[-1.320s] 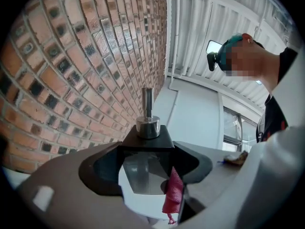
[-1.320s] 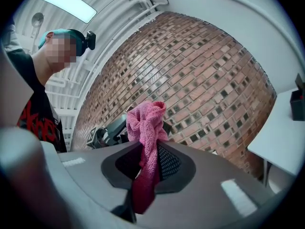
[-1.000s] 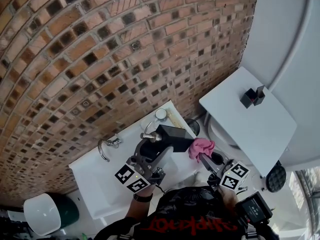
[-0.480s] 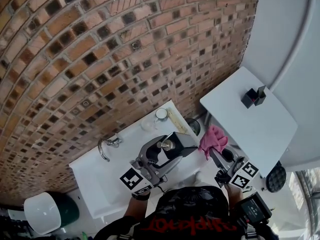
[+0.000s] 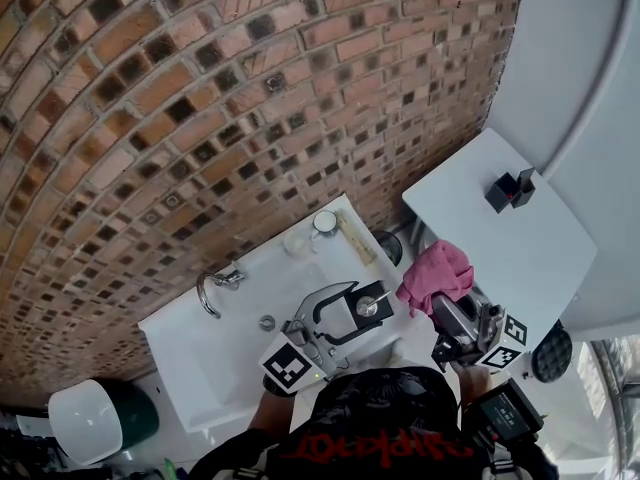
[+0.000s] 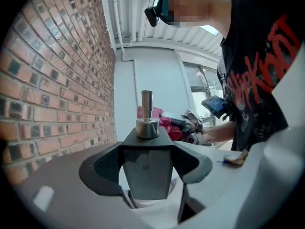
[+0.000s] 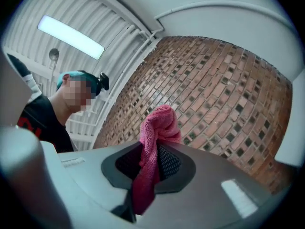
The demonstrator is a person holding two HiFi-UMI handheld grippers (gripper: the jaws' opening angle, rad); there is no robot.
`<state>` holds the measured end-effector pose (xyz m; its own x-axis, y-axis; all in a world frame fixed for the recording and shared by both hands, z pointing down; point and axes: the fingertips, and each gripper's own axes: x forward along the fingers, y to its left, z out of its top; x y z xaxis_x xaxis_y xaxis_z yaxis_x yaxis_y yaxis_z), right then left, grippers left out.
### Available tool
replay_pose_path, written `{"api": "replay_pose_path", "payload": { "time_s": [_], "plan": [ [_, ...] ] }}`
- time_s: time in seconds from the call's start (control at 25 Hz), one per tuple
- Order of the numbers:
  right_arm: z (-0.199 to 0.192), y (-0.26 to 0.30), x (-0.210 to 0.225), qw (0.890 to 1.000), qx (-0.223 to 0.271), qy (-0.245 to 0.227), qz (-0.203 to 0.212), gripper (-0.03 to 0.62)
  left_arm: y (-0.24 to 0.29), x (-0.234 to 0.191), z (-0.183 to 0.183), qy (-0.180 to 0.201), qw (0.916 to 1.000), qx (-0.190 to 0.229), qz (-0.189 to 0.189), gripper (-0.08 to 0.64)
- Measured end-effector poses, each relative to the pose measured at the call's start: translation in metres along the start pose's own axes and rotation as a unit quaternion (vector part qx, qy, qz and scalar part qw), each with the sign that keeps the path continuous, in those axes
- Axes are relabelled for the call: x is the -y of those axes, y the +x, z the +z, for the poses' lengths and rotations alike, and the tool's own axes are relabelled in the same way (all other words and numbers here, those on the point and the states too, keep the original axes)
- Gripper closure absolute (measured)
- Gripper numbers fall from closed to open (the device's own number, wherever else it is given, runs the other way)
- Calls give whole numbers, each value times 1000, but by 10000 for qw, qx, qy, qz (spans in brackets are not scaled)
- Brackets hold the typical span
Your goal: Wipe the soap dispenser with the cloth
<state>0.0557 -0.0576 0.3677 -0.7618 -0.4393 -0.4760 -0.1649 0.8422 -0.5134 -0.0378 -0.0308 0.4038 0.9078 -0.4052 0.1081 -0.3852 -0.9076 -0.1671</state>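
Observation:
The soap dispenser (image 5: 376,301) is a black square bottle with a metal pump (image 6: 147,113). My left gripper (image 5: 358,311) is shut on its body and holds it over the sink's right end, pump towards the head camera. In the left gripper view the bottle (image 6: 146,168) sits between both pads, held upright. My right gripper (image 5: 449,305) is shut on a pink cloth (image 5: 436,274), held up to the right of the dispenser and apart from it. In the right gripper view the cloth (image 7: 157,128) sticks up out of the jaws against the brick wall. From the left gripper view the cloth (image 6: 164,119) shows behind the pump.
A white sink (image 5: 200,353) with a chrome tap (image 5: 216,288) runs along the brick wall (image 5: 200,118). A small jar (image 5: 322,225) and a pale bar (image 5: 354,238) lie on its far right corner. A white tabletop (image 5: 500,243) with a black holder (image 5: 507,190) stands at right. A green bin (image 5: 100,423) is at lower left.
My left gripper has carried the dispenser lower and to the right in the head view and rolled it, so the pump now faces the camera. The right gripper has risen with the cloth.

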Motion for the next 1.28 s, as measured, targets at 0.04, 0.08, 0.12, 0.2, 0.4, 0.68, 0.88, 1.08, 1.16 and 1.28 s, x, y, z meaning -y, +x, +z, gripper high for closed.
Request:
{"api": "replay_pose_path", "payload": {
  "time_s": [0.04,0.08,0.12,0.2,0.4,0.68,0.88,1.08,1.16,1.28],
  "plan": [
    [2,-1,-1,9998,136,134,81,540,2,3,-3,6,10000,-33,-60,250],
    [4,-1,-2,9993,241,233,148,540,5,6,-5,8,9999,-37,-111,250],
    [4,-2,-3,9989,308,298,212,540,7,8,-7,30,9999,-35,-156,250],
    [1,0,-7,9982,337,368,343,540,10,11,-10,67,9997,-39,-211,250],
    [-26,2,-4,9992,-156,255,283,540,15,18,1,27,9992,165,-371,250],
    [-34,0,-6,9983,-119,419,383,541,11,17,18,-752,9937,747,-357,252],
    [-36,1,-12,9979,-147,434,452,540,-6,12,37,-1330,9781,1453,-674,252],
    [-42,5,-31,9952,-185,410,866,541,-31,-3,67,-1823,9450,2545,-943,253],
    [-46,6,-35,9945,-271,344,951,541,-41,-9,70,-1960,9344,2802,-995,252],
    [-54,7,-39,9936,-476,192,1007,541,-54,-15,75,-2079,9223,3086,-1042,253]
  ]
}}
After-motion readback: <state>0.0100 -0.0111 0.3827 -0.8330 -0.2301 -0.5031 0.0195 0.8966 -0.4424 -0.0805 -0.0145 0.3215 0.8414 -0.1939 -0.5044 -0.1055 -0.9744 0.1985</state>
